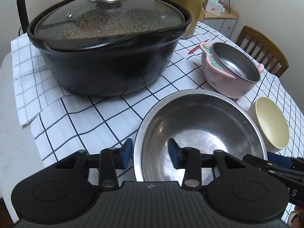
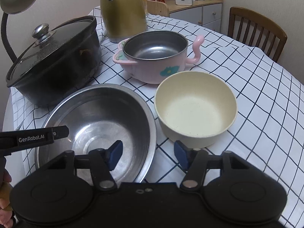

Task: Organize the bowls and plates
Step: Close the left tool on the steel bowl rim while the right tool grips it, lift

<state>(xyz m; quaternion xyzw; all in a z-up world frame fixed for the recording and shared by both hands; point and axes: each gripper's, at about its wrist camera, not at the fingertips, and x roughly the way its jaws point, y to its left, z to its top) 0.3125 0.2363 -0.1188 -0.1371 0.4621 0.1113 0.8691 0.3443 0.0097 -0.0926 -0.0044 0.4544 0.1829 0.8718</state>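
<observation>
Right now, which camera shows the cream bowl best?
The right wrist view: the cream bowl sits near the centre, its whole rim and inside visible. The left wrist view shows it at the right edge, strongly distorted.

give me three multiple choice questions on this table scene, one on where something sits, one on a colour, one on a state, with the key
1. Where is the cream bowl relative to the large steel bowl, seen from the right wrist camera?
A. Nested inside it
B. Beside it, on its right
C. Behind the black pot

2. What colour is the outside of the handled bowl with the steel inside?
A. Pink
B. Green
C. Black

3. What is the state of the black pot?
A. Open, lid missing
B. Tipped on its side
C. Covered by a glass lid

Key:
1 B: the cream bowl stands on the checked cloth to the right of the steel bowl.
2 A: its wall and curly handle are pink.
3 C: the glass lid with a metal knob sits on the pot's rim.
</observation>
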